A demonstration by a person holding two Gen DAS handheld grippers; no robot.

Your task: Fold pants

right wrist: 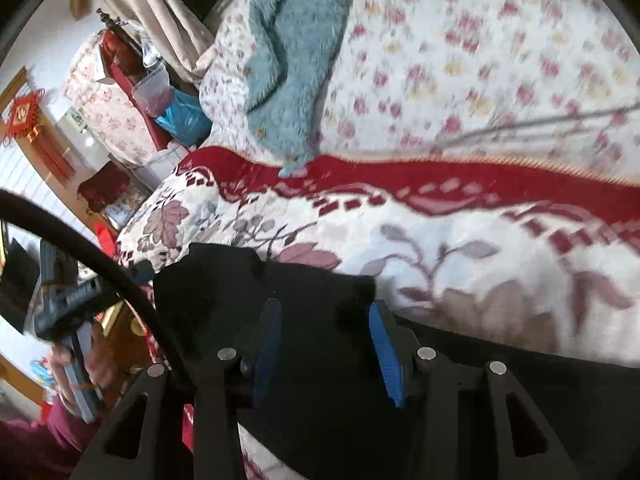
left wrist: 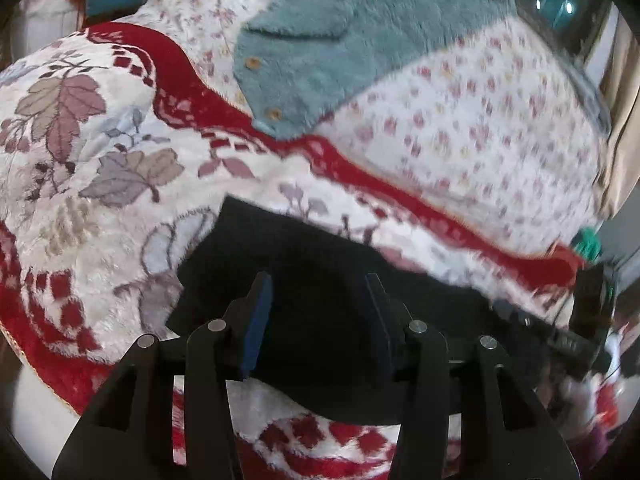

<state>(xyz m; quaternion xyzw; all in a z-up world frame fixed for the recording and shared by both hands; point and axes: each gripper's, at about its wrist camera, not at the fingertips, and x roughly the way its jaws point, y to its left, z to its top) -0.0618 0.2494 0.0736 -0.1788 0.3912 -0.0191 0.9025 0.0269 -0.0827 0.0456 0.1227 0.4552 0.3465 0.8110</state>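
Observation:
Black pants [left wrist: 304, 248] lie folded on a white and red flowered blanket [left wrist: 100, 208] on a bed. My left gripper [left wrist: 318, 280] hangs just over the pants, its blue pads apart, and I see no cloth pinched between them. In the right wrist view the same pants [right wrist: 224, 280] spread from the blanket's edge toward the lower right. My right gripper [right wrist: 326, 304] is open above them, pads spread with only flat black cloth beneath. At the left of that view a hand [right wrist: 64, 364] holds the other gripper's handle [right wrist: 68, 308] off the bed's edge.
A teal fleece garment [left wrist: 340, 48] with wooden buttons lies farther back on a small-flowered quilt [left wrist: 480, 128]. Beyond the bed's corner are a beige curtain [right wrist: 152, 12], a red cabinet, a blue bag [right wrist: 184, 116] and other clutter. A black cable [right wrist: 100, 256] arcs across the lower left.

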